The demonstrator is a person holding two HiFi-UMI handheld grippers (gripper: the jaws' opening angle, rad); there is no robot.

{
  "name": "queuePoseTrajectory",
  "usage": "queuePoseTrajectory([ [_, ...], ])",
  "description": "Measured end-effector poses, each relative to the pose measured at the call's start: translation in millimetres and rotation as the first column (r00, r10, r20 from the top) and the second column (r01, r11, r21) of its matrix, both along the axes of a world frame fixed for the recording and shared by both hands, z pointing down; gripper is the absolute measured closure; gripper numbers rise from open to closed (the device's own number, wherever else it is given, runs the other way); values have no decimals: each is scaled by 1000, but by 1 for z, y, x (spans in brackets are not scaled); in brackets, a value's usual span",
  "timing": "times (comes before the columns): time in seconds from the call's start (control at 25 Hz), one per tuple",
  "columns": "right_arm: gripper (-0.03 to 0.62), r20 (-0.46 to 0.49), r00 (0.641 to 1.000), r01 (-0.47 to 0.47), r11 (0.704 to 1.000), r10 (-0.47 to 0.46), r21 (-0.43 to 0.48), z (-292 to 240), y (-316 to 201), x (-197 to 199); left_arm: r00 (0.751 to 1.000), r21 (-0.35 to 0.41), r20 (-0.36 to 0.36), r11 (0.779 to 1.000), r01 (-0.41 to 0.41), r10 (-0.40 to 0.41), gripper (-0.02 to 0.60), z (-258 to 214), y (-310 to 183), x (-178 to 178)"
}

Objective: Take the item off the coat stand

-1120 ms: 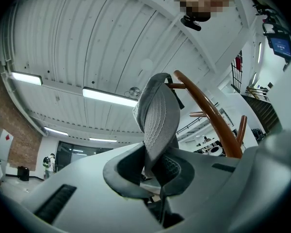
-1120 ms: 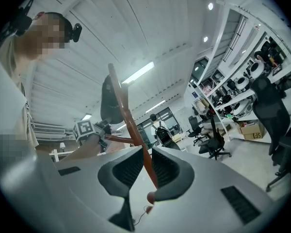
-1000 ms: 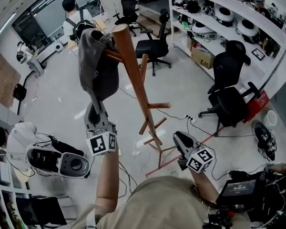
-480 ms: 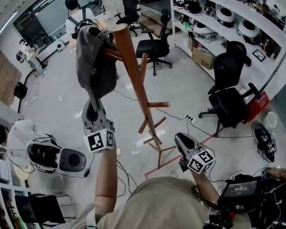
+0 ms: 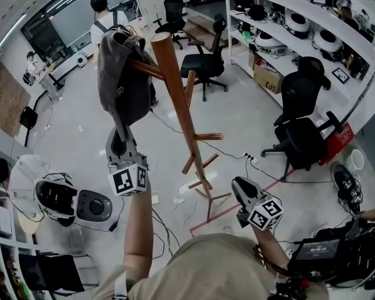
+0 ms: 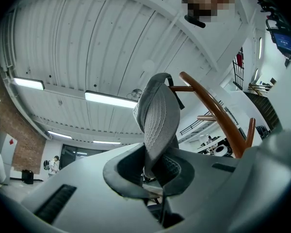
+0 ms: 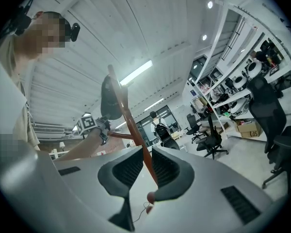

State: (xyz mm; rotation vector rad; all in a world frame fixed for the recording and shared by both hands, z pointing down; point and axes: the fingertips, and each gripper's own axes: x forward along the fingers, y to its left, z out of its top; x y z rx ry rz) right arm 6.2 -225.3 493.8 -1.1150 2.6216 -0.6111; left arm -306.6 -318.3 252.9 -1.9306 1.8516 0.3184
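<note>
Pinching the grey cap [image 5: 122, 83] by its lower edge, my left tongs [image 5: 120, 133] sit just below it; it hangs from 1 peg [image 5: 147, 70] of the coat stand [image 5: 178, 105]. My right tongs [image 5: 237, 185] (spread, empty) are well apart.

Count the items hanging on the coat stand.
1: a grey cap on an upper peg of the coat stand, brim clamped in the left gripper. No others visible.

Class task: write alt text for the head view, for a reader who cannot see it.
The left gripper is clamped on the brim of a grey cap hanging on a wooden coat stand. The right gripper is held empty, clear of the stand. Office chairs and shelves stand behind.
</note>
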Motion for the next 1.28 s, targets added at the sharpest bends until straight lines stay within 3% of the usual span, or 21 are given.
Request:
queuePoseTrajectory([
  [1.28, 533, 6, 1000, -13, 1000, 13, -3, 5, 3, 7, 999, 43, 10, 999, 33, -33, 549, -27, -3, -15],
])
